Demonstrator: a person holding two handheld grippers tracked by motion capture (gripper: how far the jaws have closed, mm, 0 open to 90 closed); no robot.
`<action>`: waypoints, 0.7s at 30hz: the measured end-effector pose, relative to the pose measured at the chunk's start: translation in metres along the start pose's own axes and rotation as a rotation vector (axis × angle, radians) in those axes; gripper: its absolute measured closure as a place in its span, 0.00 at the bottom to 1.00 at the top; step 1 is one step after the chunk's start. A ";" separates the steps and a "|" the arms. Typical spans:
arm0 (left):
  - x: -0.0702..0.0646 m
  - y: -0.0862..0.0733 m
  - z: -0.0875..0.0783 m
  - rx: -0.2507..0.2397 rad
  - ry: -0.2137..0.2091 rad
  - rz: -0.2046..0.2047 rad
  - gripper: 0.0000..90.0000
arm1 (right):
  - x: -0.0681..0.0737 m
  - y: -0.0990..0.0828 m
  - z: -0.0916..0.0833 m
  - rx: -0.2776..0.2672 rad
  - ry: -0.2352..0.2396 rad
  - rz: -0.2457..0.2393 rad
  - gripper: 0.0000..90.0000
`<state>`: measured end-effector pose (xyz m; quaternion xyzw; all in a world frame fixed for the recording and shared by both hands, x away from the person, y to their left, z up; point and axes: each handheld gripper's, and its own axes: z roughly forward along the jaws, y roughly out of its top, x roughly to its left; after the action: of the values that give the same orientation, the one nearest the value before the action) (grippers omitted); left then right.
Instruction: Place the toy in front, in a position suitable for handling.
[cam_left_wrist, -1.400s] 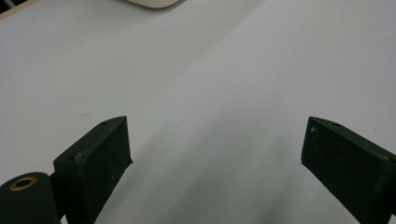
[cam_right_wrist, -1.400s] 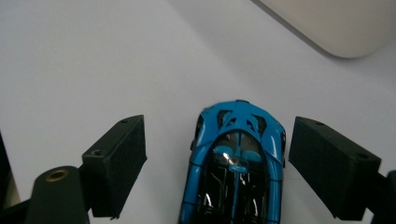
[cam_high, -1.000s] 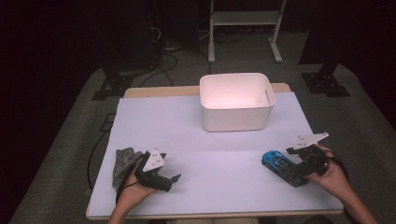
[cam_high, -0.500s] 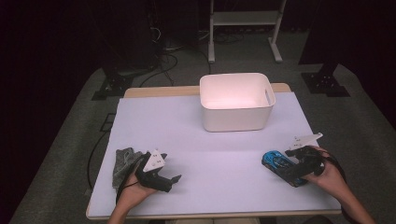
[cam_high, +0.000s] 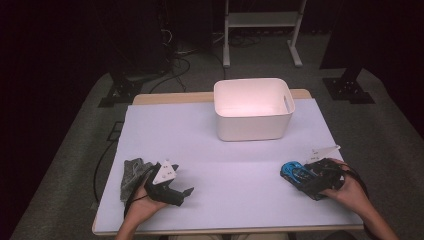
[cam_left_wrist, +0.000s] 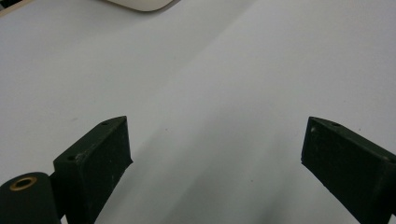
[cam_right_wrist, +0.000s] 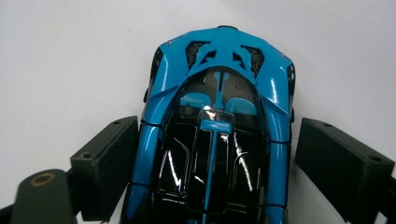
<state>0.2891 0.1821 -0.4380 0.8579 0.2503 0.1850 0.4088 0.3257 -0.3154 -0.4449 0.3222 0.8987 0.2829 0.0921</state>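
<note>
High view: right hand (cam_high: 352, 192) low at the table's (cam_high: 240, 150) near right edge, forearm entering from the bottom, right gripper (cam_high: 302, 175) aimed leftward over a blue toy car (cam_high: 291, 171). Left hand (cam_high: 145, 202) at the near left, left gripper (cam_high: 185, 192) pointing right, a grey cloth (cam_high: 132, 175) just beside it. White bin (cam_high: 252, 107) farther back, well apart from both.

Left gripper view: jaws spread wide over bare table, nothing between them.

Right gripper view: toy car lying lengthwise along the gripper's line, between the open jaws. Left jaw at the car's flank, right jaw slightly clear; no grip closed.
</note>
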 end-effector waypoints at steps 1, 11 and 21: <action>0.000 0.000 0.000 0.004 0.003 0.006 0.08 | 0.001 0.000 0.000 0.002 -0.012 -0.001 0.14; -0.002 0.001 0.001 0.010 0.008 0.022 0.08 | 0.003 -0.001 0.003 0.016 -0.023 -0.005 0.14; -0.002 0.001 0.000 0.013 0.011 0.025 0.08 | 0.003 -0.001 0.004 0.024 -0.023 -0.003 0.14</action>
<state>0.2880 0.1803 -0.4374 0.8625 0.2429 0.1931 0.3997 0.3246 -0.3124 -0.4481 0.3250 0.9015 0.2680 0.0991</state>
